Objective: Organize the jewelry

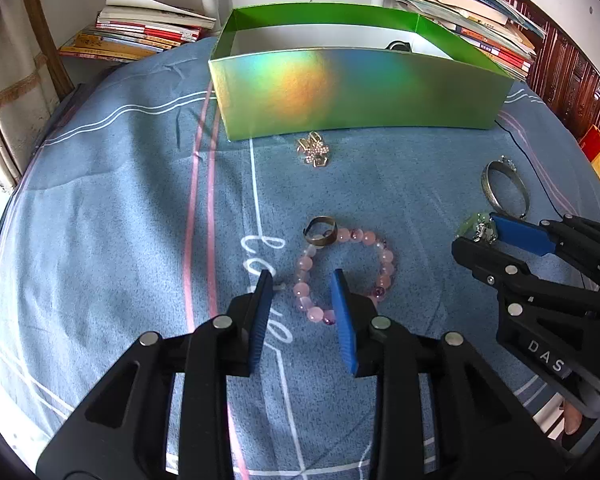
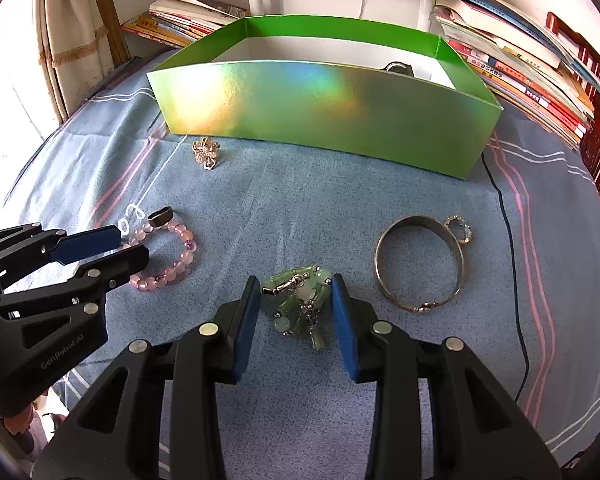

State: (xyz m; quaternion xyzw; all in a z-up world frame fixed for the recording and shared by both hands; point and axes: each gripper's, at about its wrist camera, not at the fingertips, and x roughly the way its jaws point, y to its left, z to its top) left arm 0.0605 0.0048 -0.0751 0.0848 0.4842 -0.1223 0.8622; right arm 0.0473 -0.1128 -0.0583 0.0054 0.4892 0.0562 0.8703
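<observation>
1. My left gripper (image 1: 304,280) hangs low over the blue striped bedsheet (image 1: 120,208), its blue pads spread wide and holding nothing; the near side of the pink bead bracelet (image 1: 342,272) lies between the pad tips
2. My right gripper (image 2: 296,296) is likewise wide apart, its pads standing either side of the green bead bracelet (image 2: 300,308), which lies bunched in a heap with a silver clasp on top; I cannot tell whether either pad touches the beads
3. Taking the green holographic box (image 2: 320,116) as the landmark: it sits open at the far side of the sheet, white inside, with a small dark object (image 2: 398,68) at its right end that I cannot identify
4. Just in front of the box's left part lies a gold pearl brooch (image 2: 206,152)
5. Well in front of the box, toward its left end, the pink bead bracelet lies flat, with a dark bronze ring (image 1: 320,230) resting against its far edge
6. In front of the box's right part lies a silver bangle (image 2: 420,264), with a small stone-set ring (image 2: 458,229) touching its far right rim
7. A thin black cable (image 2: 508,240) runs over the sheet from the box's right corner toward me
8. Behind the box, stacks of books (image 2: 516,64) stand at both sides
</observation>
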